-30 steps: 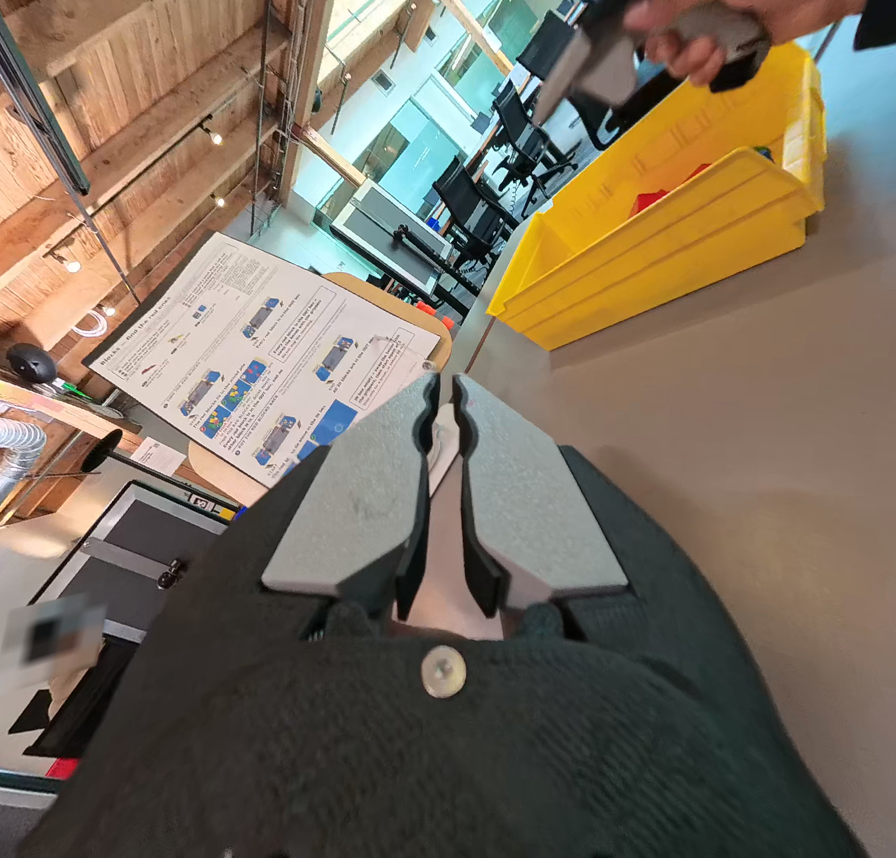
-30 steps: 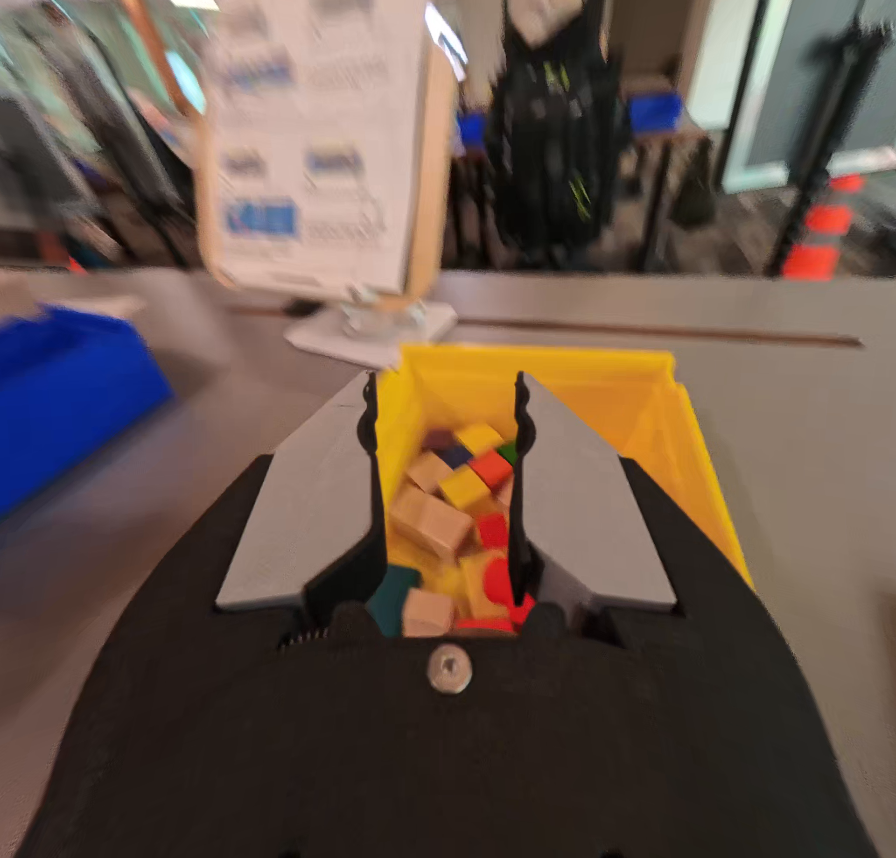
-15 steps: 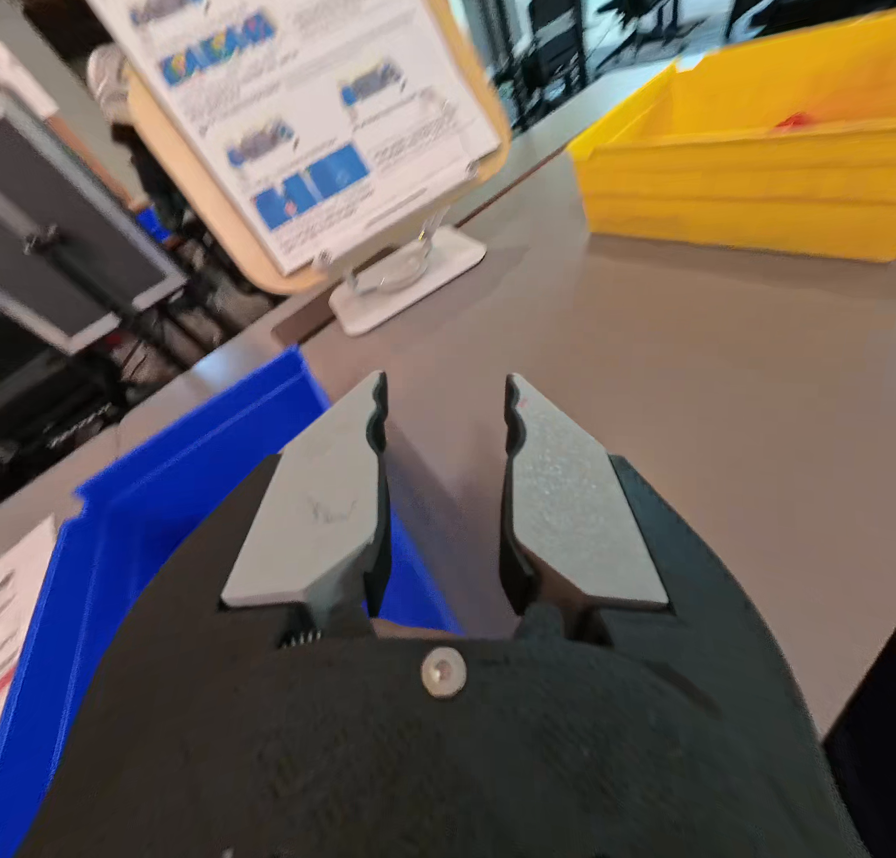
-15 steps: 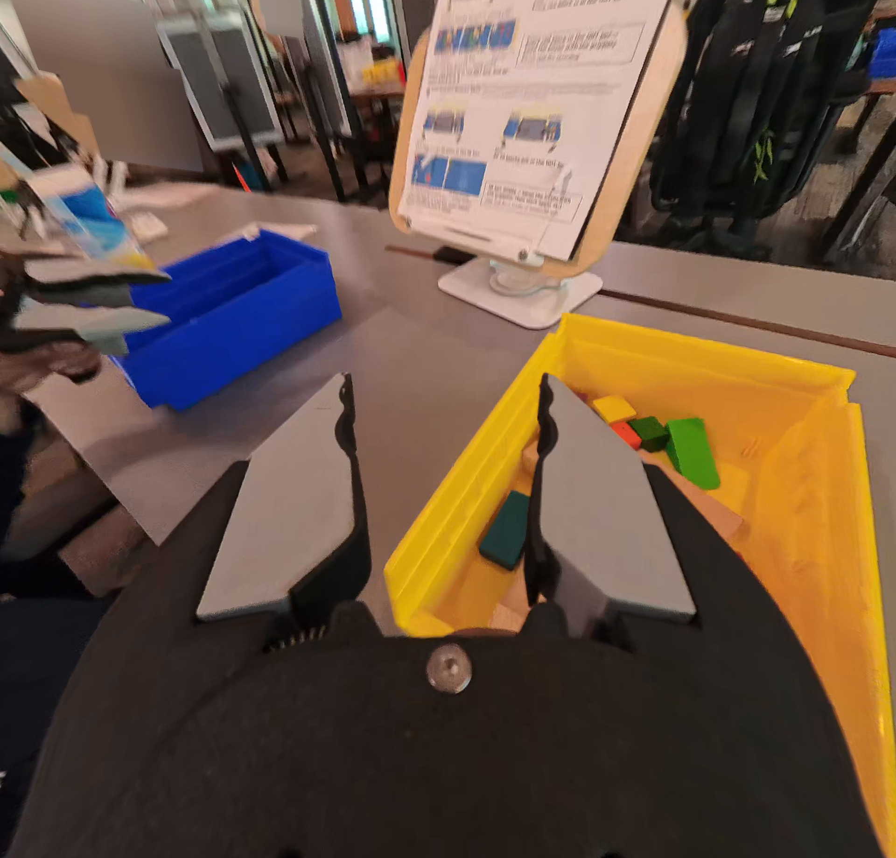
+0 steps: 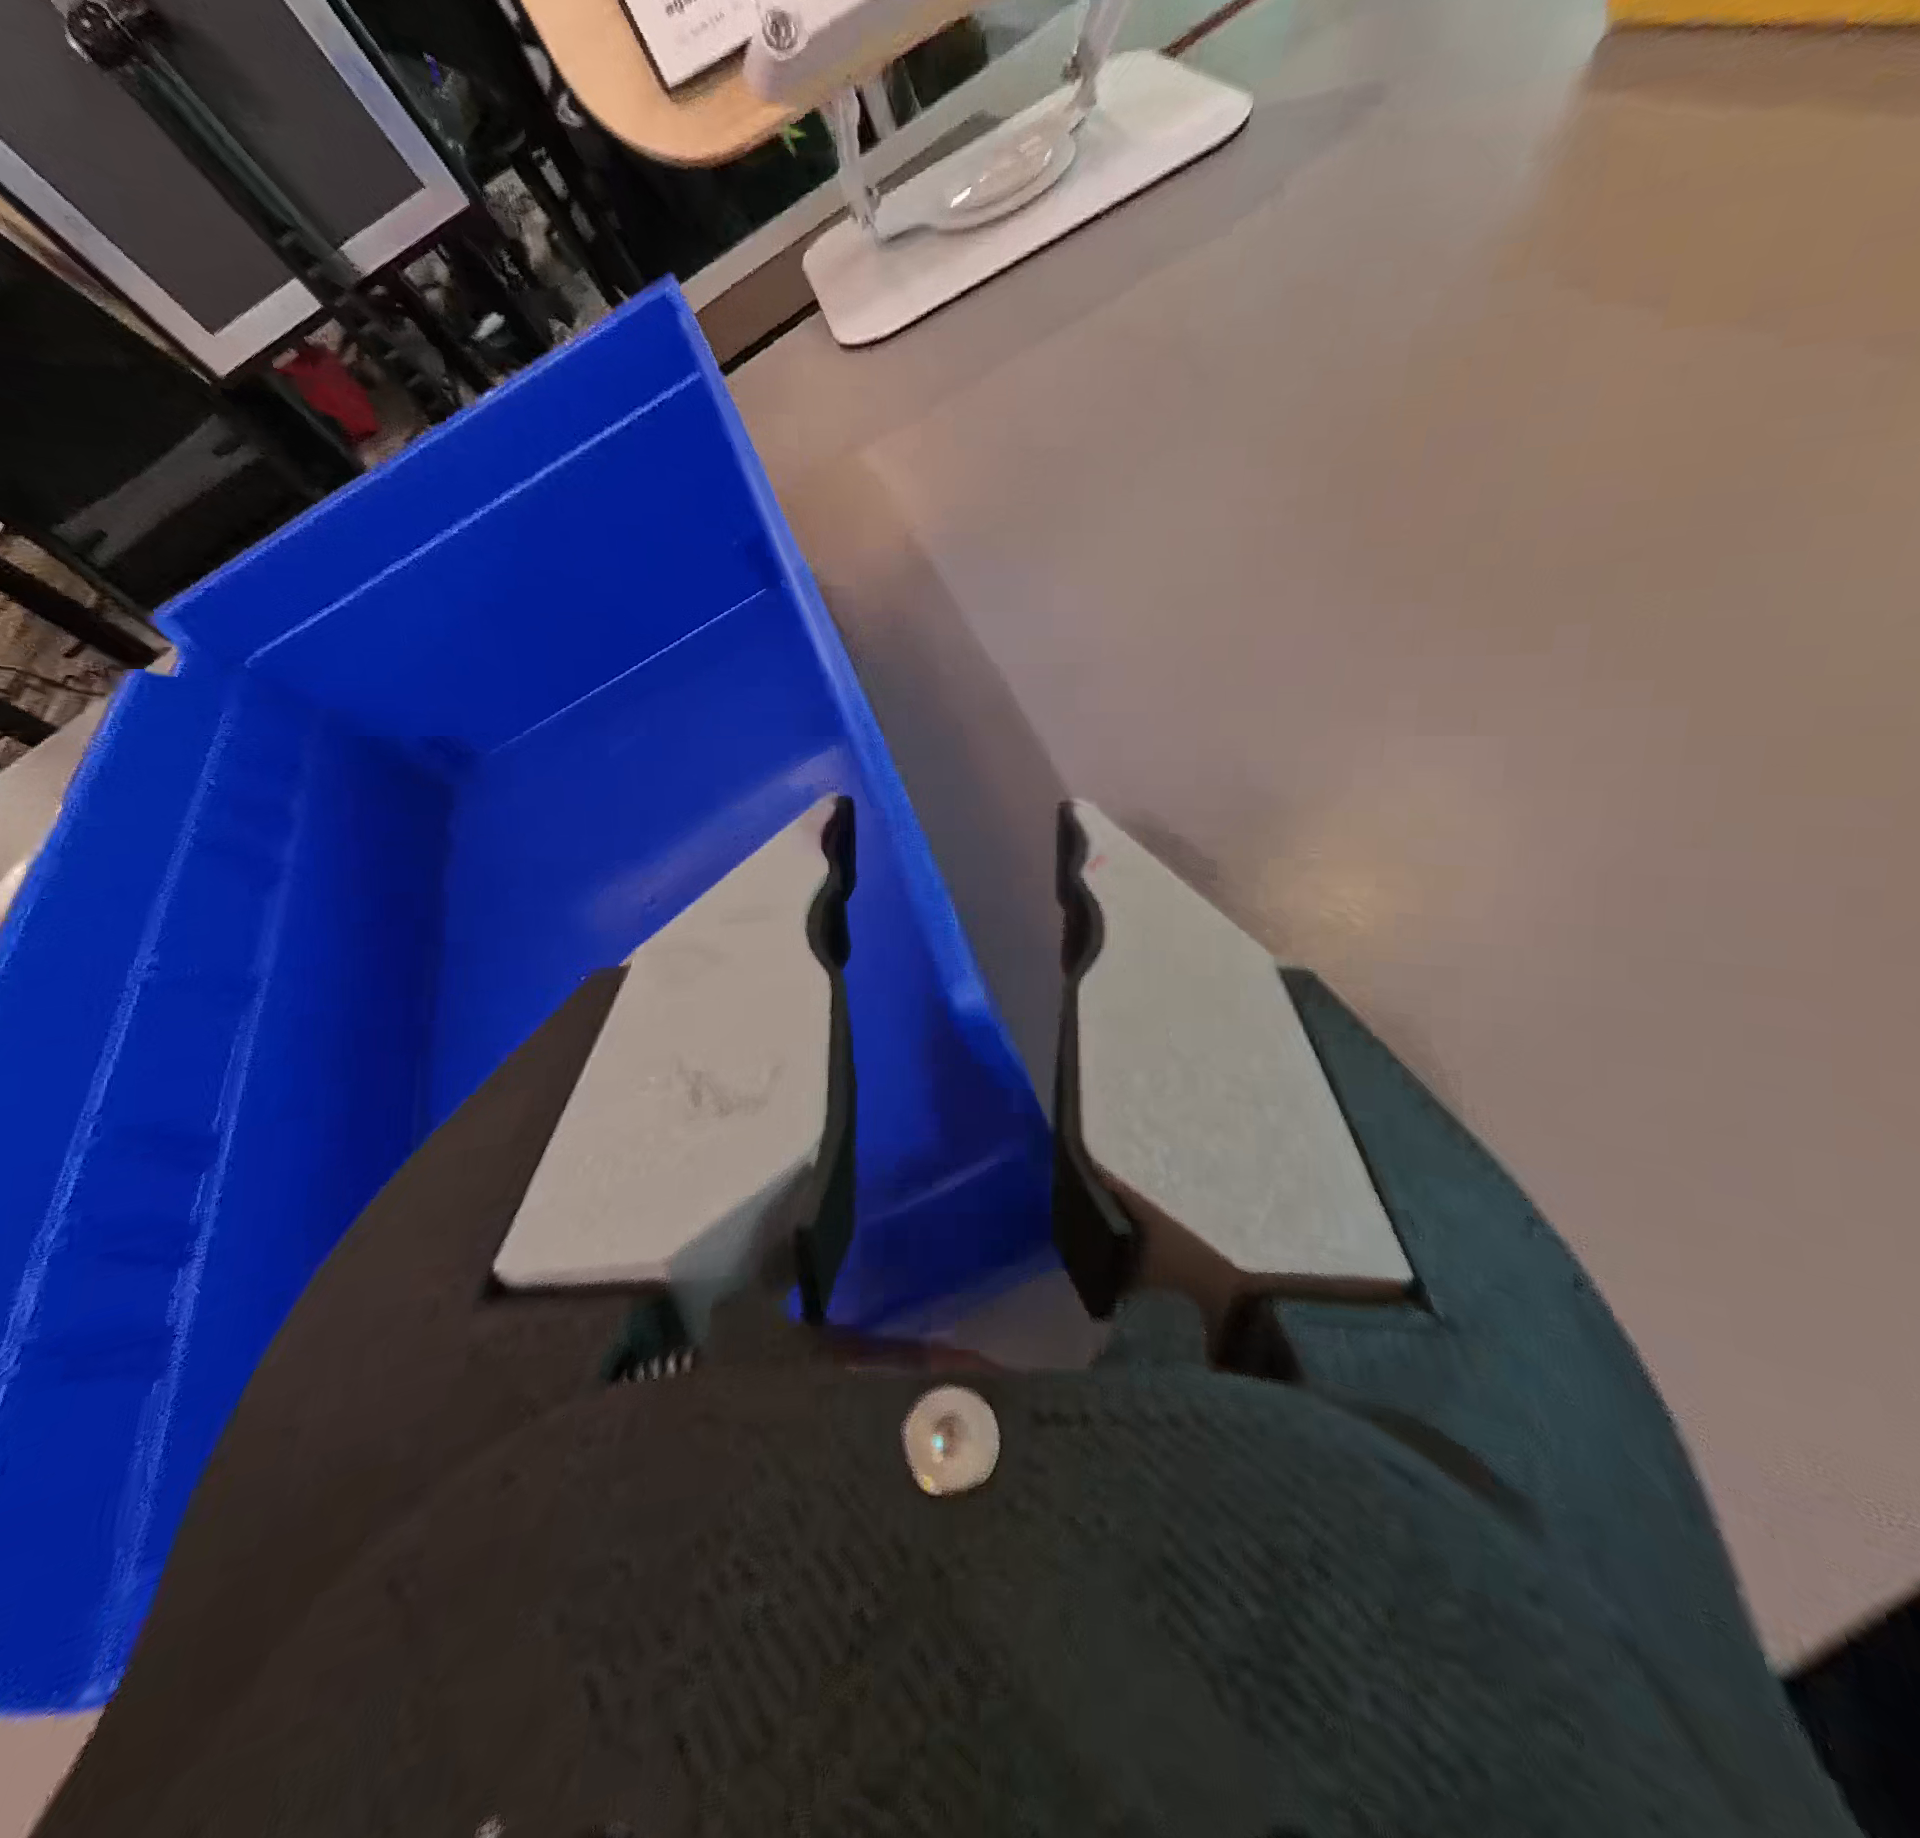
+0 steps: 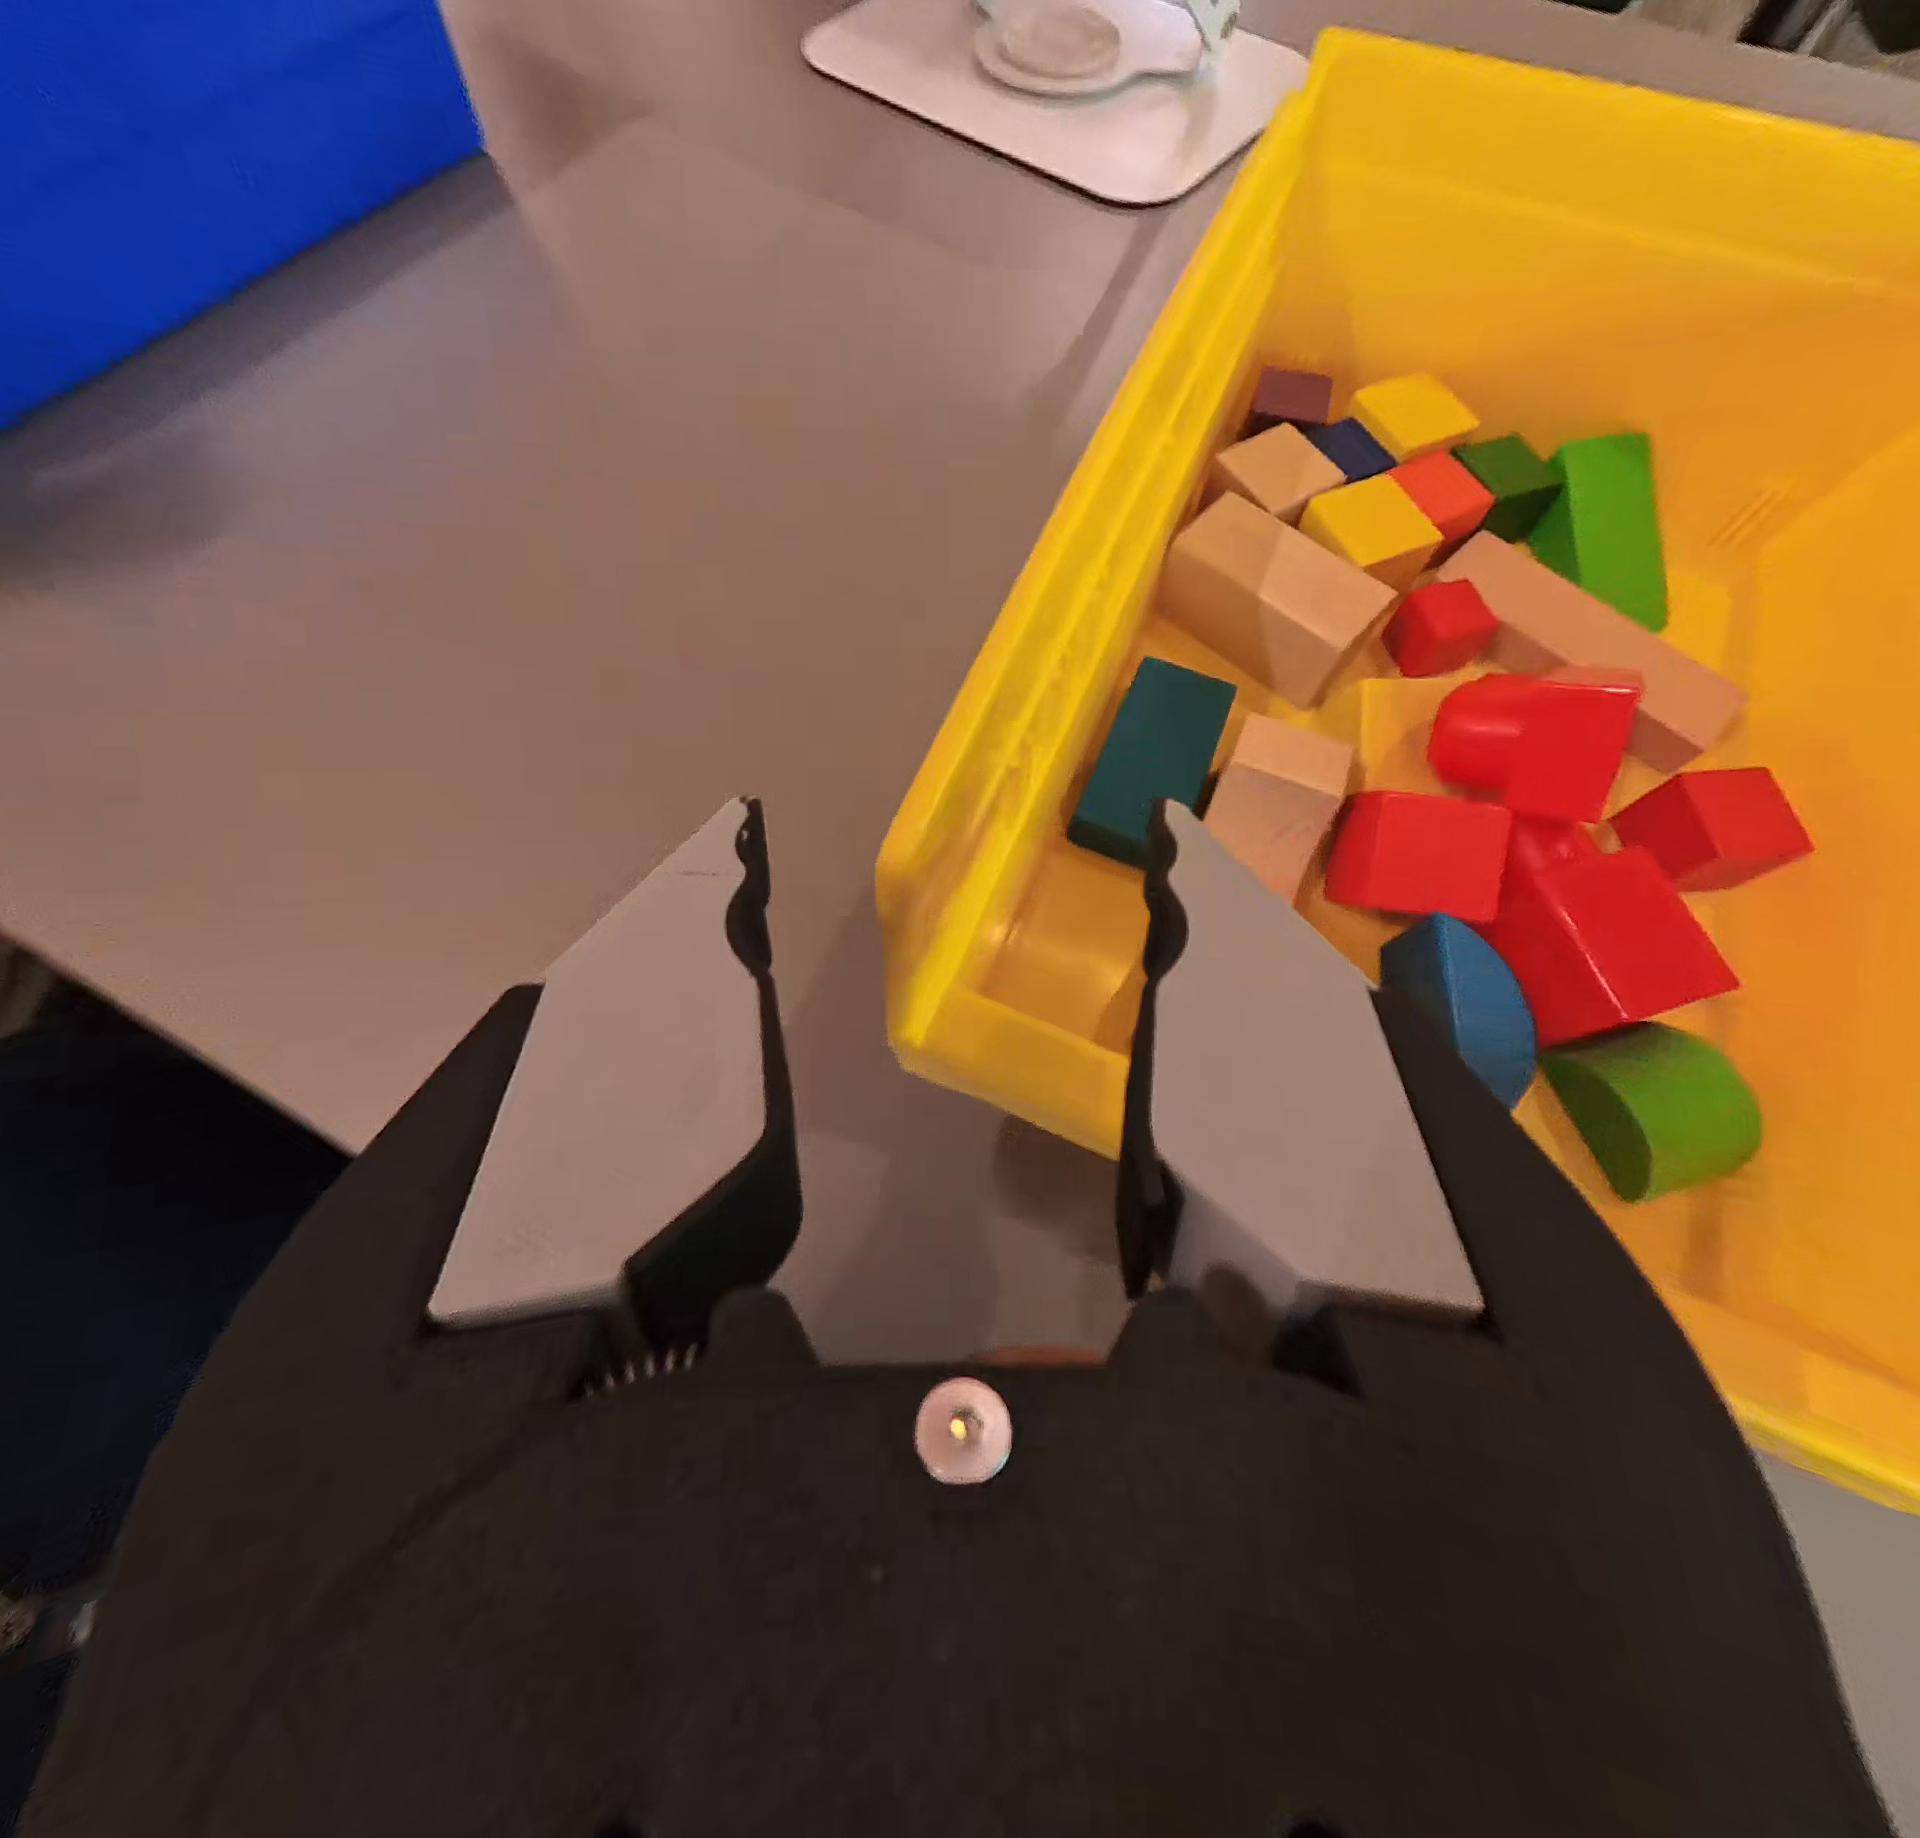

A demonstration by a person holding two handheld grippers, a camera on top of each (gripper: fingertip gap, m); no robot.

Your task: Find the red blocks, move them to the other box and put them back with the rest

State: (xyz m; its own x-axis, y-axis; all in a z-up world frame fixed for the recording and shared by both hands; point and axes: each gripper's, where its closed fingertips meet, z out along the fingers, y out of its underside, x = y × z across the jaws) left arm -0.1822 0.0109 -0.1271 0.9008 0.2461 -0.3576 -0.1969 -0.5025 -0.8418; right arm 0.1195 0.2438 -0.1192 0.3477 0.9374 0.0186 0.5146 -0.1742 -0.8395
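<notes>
Red blocks [image 6: 1538, 853] in yellow box [image 6: 1039, 749], beside open right tool [image 6: 951, 822].

Blue bin [image 5: 343, 853] left of the left gripper; yellow bin [image 6: 1049, 739] right of the right gripper, holding red blocks [image 6: 1527, 739], green, teal, yellow, natural wood; grey tabletop [image 6: 571, 541].

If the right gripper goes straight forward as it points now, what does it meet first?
Probably the near left corner of the yellow box: the open right gripper points at that wall, with bare table left of it. Depth is unclear.
</notes>
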